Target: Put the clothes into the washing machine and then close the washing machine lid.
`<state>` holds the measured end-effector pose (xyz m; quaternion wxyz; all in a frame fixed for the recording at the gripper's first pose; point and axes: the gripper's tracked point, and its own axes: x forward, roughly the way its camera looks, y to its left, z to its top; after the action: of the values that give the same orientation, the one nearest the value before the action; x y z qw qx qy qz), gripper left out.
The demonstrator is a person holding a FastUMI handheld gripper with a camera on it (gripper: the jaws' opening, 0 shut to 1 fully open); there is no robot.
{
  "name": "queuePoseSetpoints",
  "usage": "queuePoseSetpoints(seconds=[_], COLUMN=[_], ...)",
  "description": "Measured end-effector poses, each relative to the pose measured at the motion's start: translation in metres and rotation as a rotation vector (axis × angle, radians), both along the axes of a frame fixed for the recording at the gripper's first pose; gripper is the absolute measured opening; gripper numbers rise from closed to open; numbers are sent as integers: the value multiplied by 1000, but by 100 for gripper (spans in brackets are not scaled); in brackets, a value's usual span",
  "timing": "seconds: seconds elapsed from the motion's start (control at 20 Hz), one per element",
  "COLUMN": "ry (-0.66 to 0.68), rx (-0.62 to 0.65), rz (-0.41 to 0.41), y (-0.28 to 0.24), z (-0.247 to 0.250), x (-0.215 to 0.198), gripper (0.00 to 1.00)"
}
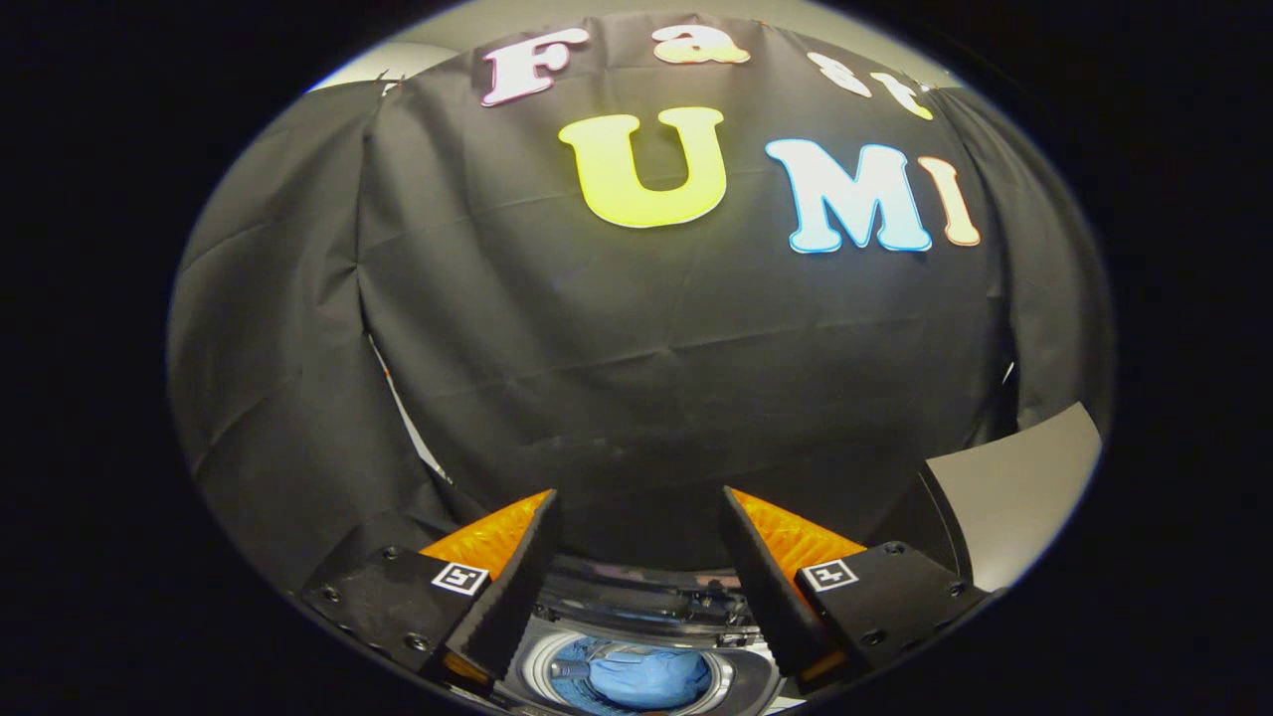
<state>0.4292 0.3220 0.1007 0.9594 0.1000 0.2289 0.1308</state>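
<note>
Clothes (636,678) seen in washing machine (636,636) drum | fingers (636,567) held wide, empty | lid to be lowered squarely.

Gripper (638,502) sat above the washing machine (636,636), fingers spread apart with nothing between them, tips aimed at the booth wall (636,378) beyond. Machine's round drum opening (627,676) lay below and between the fingers, close under them. Clothes (641,678) were inside the drum. Machine's rear panel ran across behind the drum opening, between it and the wall. Raised lid (1014,487) stood to the right of the right finger, tilted up against the wall side. Wall filled everything ahead, behind the machine.
</note>
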Motion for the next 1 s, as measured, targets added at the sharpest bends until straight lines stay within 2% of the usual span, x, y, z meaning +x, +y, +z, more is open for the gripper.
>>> queuePoseSetpoints(seconds=[0.45, 0.85, 1.0], ry=[135, 239, 238], rx=[27, 36, 28], rz=[-49, -44, -39], y=[12, 20, 25], z=[-33, -63, -66], x=[46, 46, 44], gripper=[98, 98, 98])
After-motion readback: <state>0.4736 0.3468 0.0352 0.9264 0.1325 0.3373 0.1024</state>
